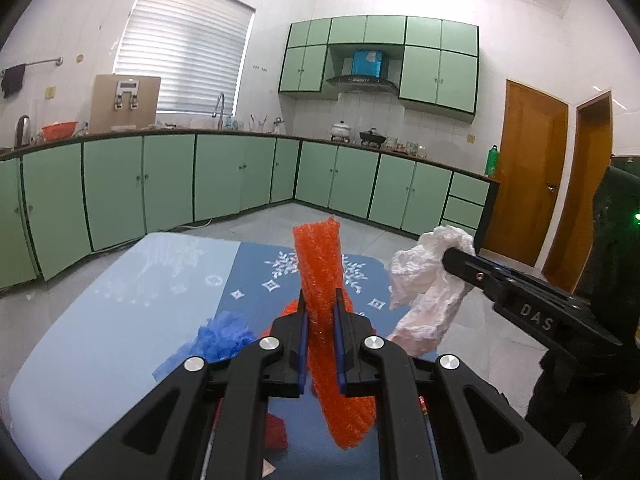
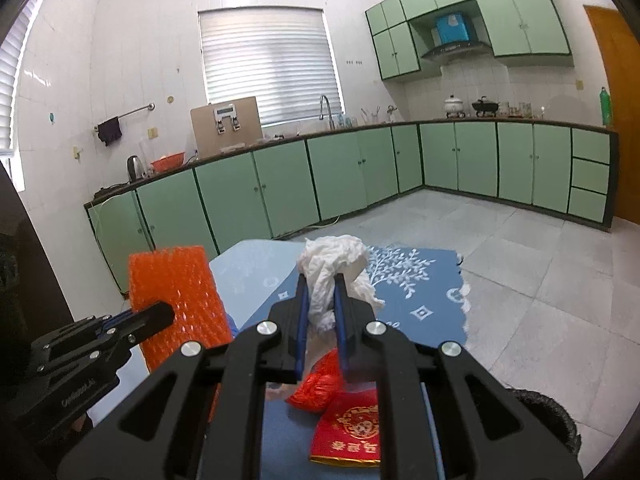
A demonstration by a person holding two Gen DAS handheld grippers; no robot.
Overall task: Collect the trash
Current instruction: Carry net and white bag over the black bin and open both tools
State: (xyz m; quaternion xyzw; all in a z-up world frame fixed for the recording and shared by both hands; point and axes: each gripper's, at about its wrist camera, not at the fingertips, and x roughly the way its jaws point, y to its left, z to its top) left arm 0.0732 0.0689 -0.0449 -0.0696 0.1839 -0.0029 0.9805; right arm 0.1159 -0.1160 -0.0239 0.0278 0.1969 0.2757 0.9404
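Trash is already in both of my grippers. The orange foam strip [image 1: 326, 312] sits pinched in the left gripper [image 1: 322, 312], at centre of the left wrist view, its long axis standing nearly upright, one end poking above the fingertips and the other hanging below the jaws. The crumpled white tissue [image 2: 332, 276] is clamped in the right gripper [image 2: 322, 300], at centre of the right wrist view, bunched above the tips with a tail trailing down between the narrow jaws. Both pairs of fingers are closed tight on their pieces, held clear above the table [image 1: 120, 300].

More litter lies on the blue cloth [image 2: 420, 304] below: a blue wad [image 1: 224, 340] at lower left of the left view, an orange-red mesh wad [image 2: 320, 384] and a red packet [image 2: 348, 432] at bottom centre of the right view, right under the right gripper.

I judge the next move is carrying both pieces to a bin. I see no bin in either view, only a dark rounded edge at the lower right of the right view, which I cannot identify.
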